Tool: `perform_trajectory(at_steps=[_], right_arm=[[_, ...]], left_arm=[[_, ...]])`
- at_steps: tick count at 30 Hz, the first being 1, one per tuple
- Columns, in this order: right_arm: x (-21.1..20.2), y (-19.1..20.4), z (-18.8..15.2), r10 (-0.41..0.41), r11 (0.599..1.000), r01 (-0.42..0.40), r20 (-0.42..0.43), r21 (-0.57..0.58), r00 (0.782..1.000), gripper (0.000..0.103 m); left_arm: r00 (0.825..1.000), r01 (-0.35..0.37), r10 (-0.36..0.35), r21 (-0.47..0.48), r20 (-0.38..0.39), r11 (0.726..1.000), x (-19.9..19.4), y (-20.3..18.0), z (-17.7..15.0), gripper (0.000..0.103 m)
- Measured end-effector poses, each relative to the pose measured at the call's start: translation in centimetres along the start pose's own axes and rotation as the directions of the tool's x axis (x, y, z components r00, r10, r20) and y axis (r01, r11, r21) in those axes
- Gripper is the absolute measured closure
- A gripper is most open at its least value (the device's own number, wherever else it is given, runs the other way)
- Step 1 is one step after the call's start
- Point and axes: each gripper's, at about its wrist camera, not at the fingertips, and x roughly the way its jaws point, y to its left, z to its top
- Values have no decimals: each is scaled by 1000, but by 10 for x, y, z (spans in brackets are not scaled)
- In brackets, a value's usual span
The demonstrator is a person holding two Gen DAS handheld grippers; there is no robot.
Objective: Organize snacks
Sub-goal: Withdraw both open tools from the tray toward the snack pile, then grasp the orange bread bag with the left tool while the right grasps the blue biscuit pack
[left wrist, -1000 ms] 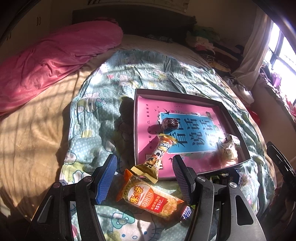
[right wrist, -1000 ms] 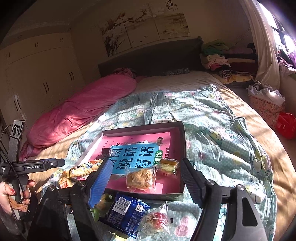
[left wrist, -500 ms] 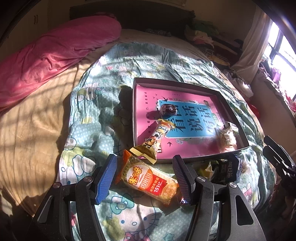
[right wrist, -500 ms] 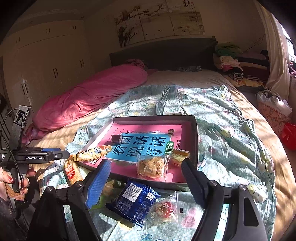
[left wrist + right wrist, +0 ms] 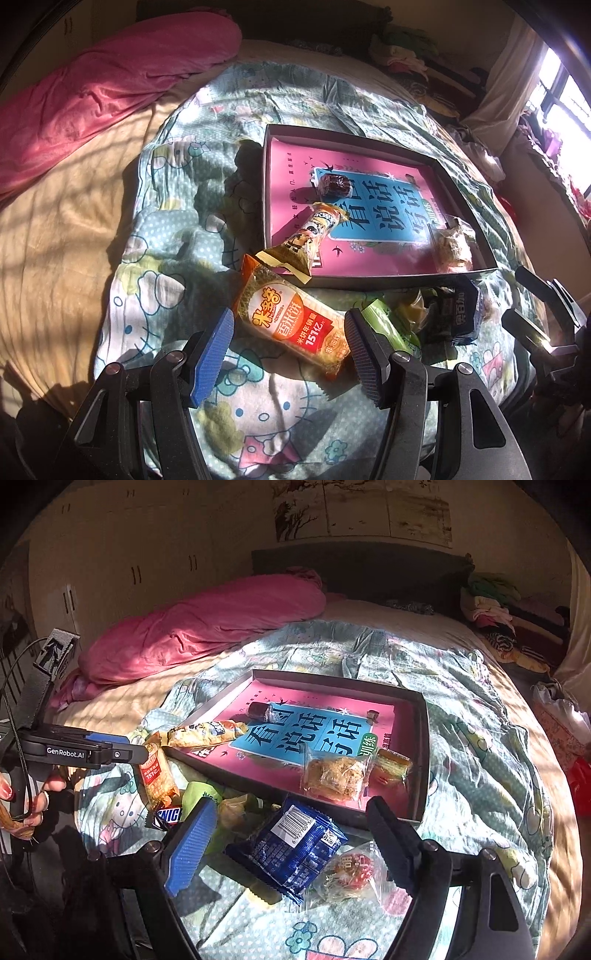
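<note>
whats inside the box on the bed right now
The box holds a pink and blue book lining its floor, with a dark wrapped sweet, a clear-wrapped crumbly cake and a small cake on top. Anything beneath the book is covered.

Home bedroom (bed, wardrobe)

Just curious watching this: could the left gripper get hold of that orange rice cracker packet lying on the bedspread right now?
Probably yes. The left gripper is open, and the orange rice cracker packet lies flat on the bedspread between its fingers, uncovered. The yellow wrapper only overlaps its far end.
</note>
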Motion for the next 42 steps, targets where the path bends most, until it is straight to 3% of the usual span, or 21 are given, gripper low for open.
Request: perform_trajectory(at_steps=[13, 24, 42], right_arm=[[14, 15, -10, 9, 996, -17, -95, -86, 995, 20], [35, 10, -18, -19, 994, 0, -166, -113, 986, 20], [59, 14, -21, -33, 984, -5, -210, -177, 977, 21]], left_arm=[[998, 34, -37, -49, -49, 998, 7, 8, -10, 39], [985, 112, -131, -162, -112, 981, 35, 16, -17, 39], [988, 95, -117, -201, -101, 975, 56, 5, -5, 37]])
